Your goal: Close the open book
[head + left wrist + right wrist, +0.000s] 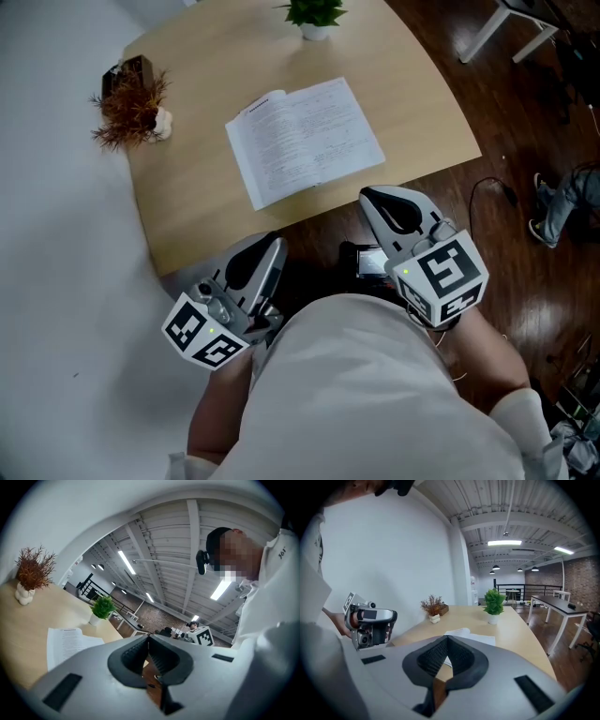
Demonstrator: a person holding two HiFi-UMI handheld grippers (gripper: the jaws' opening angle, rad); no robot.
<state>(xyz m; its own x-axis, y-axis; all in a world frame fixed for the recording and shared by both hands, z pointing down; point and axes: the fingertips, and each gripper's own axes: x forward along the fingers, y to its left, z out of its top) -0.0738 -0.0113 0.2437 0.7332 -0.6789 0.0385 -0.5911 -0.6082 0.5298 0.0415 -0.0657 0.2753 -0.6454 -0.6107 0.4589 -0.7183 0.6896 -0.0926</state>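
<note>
The open book [305,139] lies flat, pages up, in the middle of the light wooden table [187,216]. It also shows as white pages in the left gripper view [65,644] and in the right gripper view [471,637]. My left gripper [275,246] hangs off the table's near edge, close to my body, shut with nothing in it [148,635]. My right gripper [371,197] sits just short of the near edge, below the book's right page, its tips also meeting on nothing [447,638]. Neither gripper touches the book.
A small green potted plant [316,14] stands at the table's far edge. A dried reddish plant in a white vase [131,103] stands beside a dark box [127,73] at the left corner. Cables and a shoe [553,211] lie on the wooden floor to the right.
</note>
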